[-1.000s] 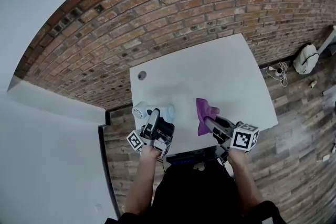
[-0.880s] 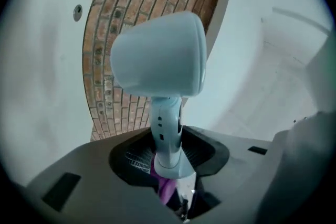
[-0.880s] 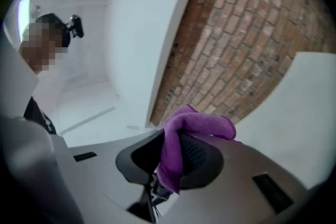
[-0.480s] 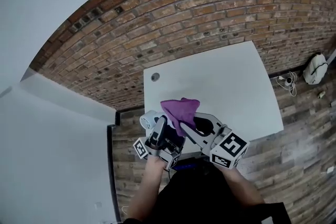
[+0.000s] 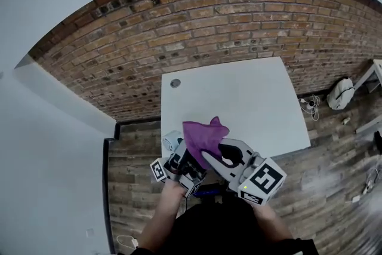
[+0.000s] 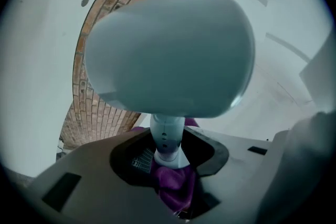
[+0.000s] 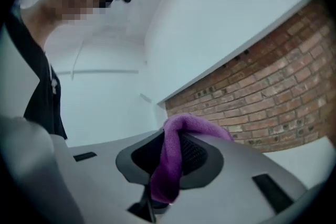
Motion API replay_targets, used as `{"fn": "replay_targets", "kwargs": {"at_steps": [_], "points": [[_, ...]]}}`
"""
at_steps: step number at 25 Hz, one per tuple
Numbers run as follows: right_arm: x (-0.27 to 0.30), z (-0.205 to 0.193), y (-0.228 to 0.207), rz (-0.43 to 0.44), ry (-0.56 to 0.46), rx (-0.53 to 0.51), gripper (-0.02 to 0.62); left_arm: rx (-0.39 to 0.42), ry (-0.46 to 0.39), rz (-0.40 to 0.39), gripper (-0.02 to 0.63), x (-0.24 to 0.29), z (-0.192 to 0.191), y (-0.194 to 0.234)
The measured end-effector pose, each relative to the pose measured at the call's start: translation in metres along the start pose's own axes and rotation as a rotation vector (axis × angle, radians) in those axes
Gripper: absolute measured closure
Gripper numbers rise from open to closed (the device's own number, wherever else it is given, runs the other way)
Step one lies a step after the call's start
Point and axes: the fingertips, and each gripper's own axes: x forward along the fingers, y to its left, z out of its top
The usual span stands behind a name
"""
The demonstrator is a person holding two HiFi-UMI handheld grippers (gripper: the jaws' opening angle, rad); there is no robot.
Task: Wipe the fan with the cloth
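A bare indoor room: brick wall [image 5: 239, 27], white table [image 5: 245, 98], wood-plank floor [image 5: 334, 152].

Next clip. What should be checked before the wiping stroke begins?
1. Jaws of the left gripper closed on the stem of the fan: ok.
2. Jaws of the right gripper pinching the purple cloth: ok.
3. Fan raised off the white table: ok.
4. Cloth brought up beside the fan: ok.
5. Cloth touching the fan head: cannot tell.
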Motion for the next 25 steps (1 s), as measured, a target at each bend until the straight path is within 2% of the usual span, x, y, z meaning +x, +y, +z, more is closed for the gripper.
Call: {"fn": "replay_targets", "kwargs": {"at_steps": [2,4,8,9,10,12,16,20,25], "points": [[0.01,-0.009,0.022,-0.034,0.062,-0.105,0.529,-0.016,-0.004,-0.022,0.446,-0.011,-0.005,-0.012],[0.012,-0.018,0.029,-0.085,0.107,-0.138,0.529,-0.016,-0.007,-0.031,0.446,-0.025,-0.007,-0.023],[-0.002,-0.033,0.017,-0.303,0.236,-0.245,0.529,-0.022,-0.003,-0.073,0.446,-0.047,-0.011,-0.043],[-0.004,-0.03,0.02,-0.333,0.244,-0.267,0.53,-0.024,-0.001,-0.08,0.446,-0.052,-0.014,-0.047],[-0.004,-0.027,0.027,-0.336,0.24,-0.278,0.529,-0.023,0.004,-0.082,0.446,-0.057,-0.016,-0.049],[0.005,-0.022,0.049,-0.288,0.232,-0.268,0.529,-0.016,0.019,-0.08,0.446,-0.063,-0.021,-0.051],[0.016,-0.03,0.073,-0.172,0.228,-0.143,0.53,0.004,0.042,-0.065,0.449,-0.068,-0.03,-0.05],[0.011,-0.026,0.085,-0.158,0.229,-0.124,0.531,0.037,0.058,-0.048,0.449,-0.067,-0.033,-0.051],[0.012,-0.026,0.087,-0.13,0.203,-0.114,0.53,0.052,0.074,-0.074,0.449,-0.063,-0.033,-0.056]]}}
